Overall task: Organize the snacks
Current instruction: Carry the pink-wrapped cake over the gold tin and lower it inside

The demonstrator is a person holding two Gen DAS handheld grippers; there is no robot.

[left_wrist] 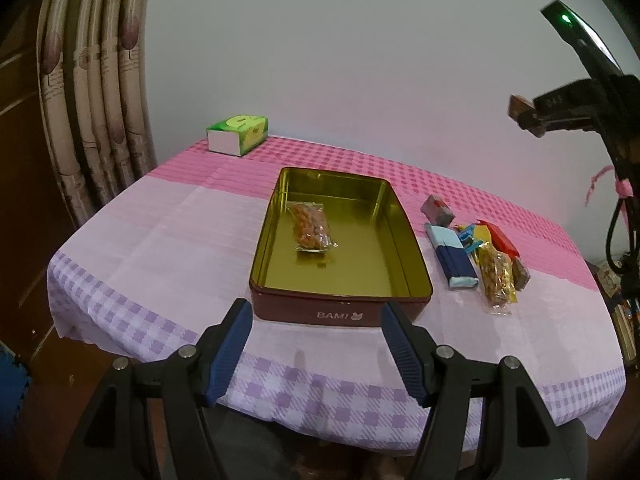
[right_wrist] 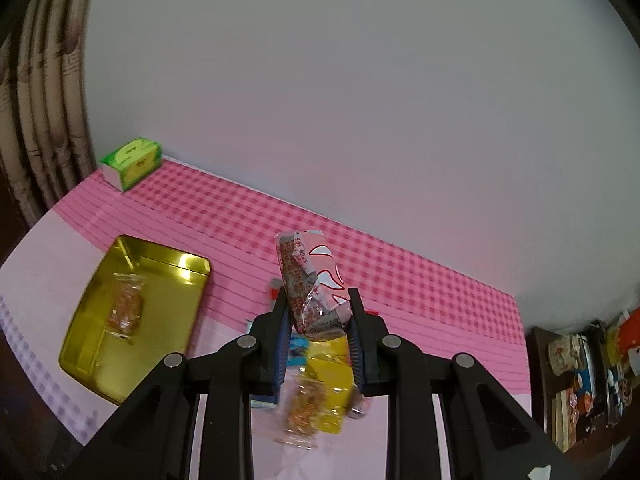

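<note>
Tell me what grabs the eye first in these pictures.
The open tin with its gold inside sits mid-table, one clear packet of snacks lying in it. The right tongs grip a pink-and-white snack packet above a small pile of snacks to the tin's right. The left tongs are open.

Yellow snack packet point(right_wrist: 320, 392) below right tongs point(right_wrist: 318, 320) motion-blurred; blue packet point(right_wrist: 296, 346) mostly hidden behind tong finger.

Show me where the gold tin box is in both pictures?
Left wrist view: the gold tin box sits in the middle, just past the open left gripper, with one snack bag inside.
Right wrist view: the same tin lies low on the left, beside the right gripper holding a pink snack packet.
Shared landmark: the green tissue box at the table's far left corner.
</note>
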